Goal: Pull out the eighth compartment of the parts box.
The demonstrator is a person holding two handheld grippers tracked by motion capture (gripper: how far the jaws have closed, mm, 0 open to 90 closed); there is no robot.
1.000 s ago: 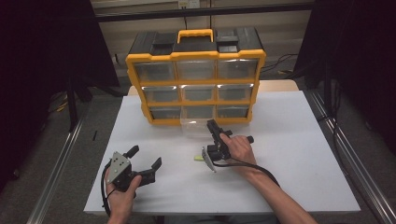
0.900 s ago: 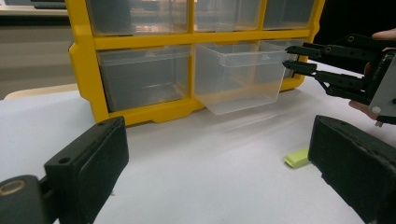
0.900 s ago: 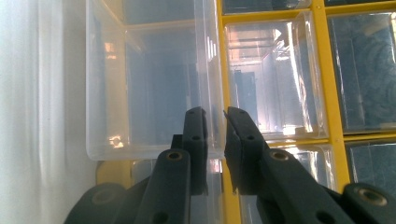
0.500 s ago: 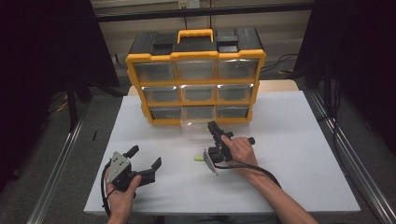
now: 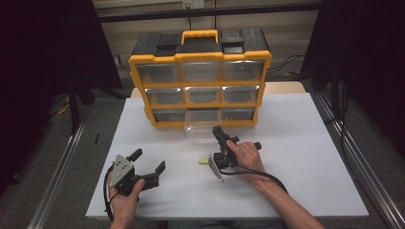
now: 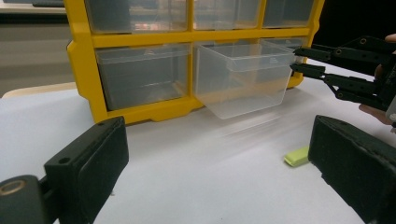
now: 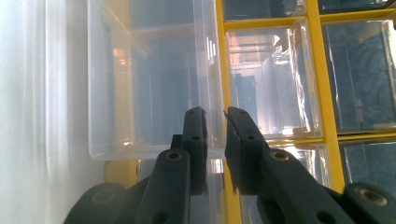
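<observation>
the right gripper (image 7: 212, 123) has crept forward since a second ago, its jaws now narrow around the side wall of the clear plastic drawer (image 6: 243, 77), which is pulled out of the yellow organiser's (image 5: 200, 57) bottom row. left gripper (image 5: 145, 164) rests wide open. small green block (image 5: 204, 161) waits beside, likely next in.
</observation>
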